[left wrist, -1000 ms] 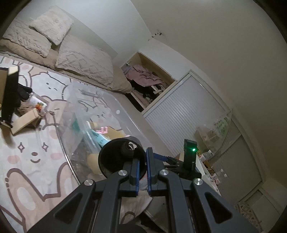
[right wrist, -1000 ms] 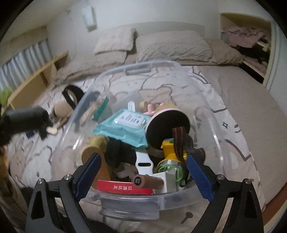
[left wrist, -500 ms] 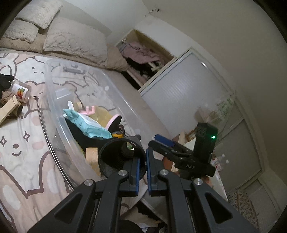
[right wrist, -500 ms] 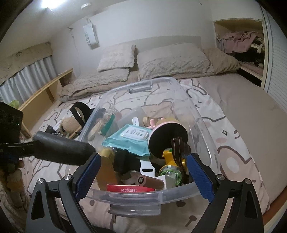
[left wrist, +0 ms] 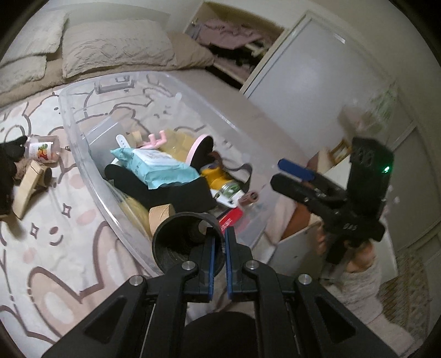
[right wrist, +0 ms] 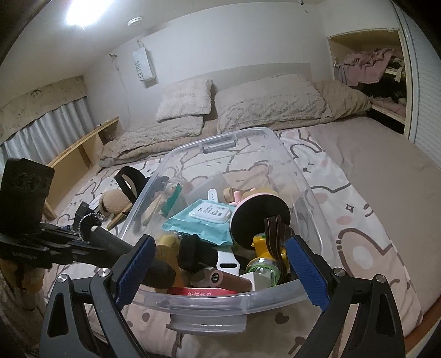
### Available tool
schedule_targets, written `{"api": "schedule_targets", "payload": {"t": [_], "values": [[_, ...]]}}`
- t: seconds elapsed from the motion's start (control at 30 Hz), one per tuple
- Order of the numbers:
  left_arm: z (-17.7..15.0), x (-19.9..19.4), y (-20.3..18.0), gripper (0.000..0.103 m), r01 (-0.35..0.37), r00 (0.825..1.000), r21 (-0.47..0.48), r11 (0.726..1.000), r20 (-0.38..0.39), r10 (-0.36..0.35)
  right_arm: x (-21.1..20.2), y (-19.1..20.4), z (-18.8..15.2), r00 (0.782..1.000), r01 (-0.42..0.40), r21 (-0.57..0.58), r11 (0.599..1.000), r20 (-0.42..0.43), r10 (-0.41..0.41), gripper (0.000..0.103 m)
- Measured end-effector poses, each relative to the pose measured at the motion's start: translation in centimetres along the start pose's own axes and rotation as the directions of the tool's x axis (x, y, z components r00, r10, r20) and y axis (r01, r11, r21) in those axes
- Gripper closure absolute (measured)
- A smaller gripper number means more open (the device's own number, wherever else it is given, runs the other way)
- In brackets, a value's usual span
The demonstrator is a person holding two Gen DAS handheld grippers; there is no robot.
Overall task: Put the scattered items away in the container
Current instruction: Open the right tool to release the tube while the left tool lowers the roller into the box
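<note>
On the bed (right wrist: 358,179), black tube (left wrist: 182,242) in clamped left tongs (left wrist: 218,242); right tongs (right wrist: 217,264) apart.

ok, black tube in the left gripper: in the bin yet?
Not yet. The left gripper holds the black tube at the bin rim, its end just over the edge.

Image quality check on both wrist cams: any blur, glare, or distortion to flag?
Left wrist view: heavy fisheye bending; the right gripper and the hand under it are motion-smeared, the clear bin stays fairly sharp, and light is dim and warm. Right wrist view: the ceiling light blows out the top left corner, the bin contents are crisp, and the dark vignette cuts the corners.
</note>
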State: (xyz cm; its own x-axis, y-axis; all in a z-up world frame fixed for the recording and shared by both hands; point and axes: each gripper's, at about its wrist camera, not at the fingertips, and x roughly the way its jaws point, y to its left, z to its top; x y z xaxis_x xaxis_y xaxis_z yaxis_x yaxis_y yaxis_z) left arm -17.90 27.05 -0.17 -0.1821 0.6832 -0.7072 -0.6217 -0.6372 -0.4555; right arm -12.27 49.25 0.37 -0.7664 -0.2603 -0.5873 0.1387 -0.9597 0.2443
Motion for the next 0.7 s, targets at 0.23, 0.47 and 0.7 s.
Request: {"api": "schedule_targets", "payload": {"t": [0.23, 0.47, 0.7], "values": [[1.2, 1.8, -1.3, 0.095, -0.087, 0.996, 0.032, 0.996, 0.037, 0.086, 0.1, 0.1, -0.4, 1.000, -0.003, -0.008, 1.000, 0.004, 0.003, 0.007], [1.5, 4.7, -2.8, 0.094, -0.110, 0.994, 0.074, 0.991, 0.033, 0.108, -0.3, 0.2, -0.5, 0.999, -0.023, -0.006, 1.000, 0.023, 0.023, 0.007], [2.1, 8.1, -2.0, 0.094, -0.096, 0.995, 0.018, 0.995, -0.019, 0.096, -0.5, -0.1, -0.9, 0.999, -0.040, 0.013, 0.999, 0.031, 0.039, 0.007]]}}
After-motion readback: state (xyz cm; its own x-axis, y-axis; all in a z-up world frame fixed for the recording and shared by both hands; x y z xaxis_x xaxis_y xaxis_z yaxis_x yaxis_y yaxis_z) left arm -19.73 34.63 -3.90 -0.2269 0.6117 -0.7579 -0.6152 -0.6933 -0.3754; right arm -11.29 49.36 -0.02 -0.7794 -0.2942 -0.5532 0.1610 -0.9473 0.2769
